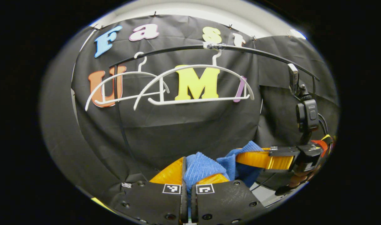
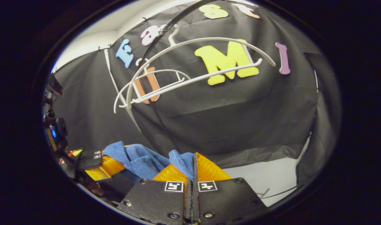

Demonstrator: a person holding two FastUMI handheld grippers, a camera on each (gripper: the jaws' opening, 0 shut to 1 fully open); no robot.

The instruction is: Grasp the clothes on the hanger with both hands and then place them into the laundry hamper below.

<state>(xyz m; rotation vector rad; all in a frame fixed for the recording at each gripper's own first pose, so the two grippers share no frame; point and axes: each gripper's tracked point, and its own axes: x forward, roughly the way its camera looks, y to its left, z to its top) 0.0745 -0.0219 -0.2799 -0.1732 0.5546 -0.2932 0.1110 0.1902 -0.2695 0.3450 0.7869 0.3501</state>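
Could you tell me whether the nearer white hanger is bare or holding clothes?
Bare: the white hanger hangs empty; both claws grip the blue cloth.

Two white hangers [image 1: 195,84], one blue garment [image 1: 201,167], two hand-held grippers [image 1: 188,179].

Left hand-held gripper [image 1: 188,175] closed, fingers pinching; right hand-held gripper [image 2: 193,170] likewise closed, alongside.
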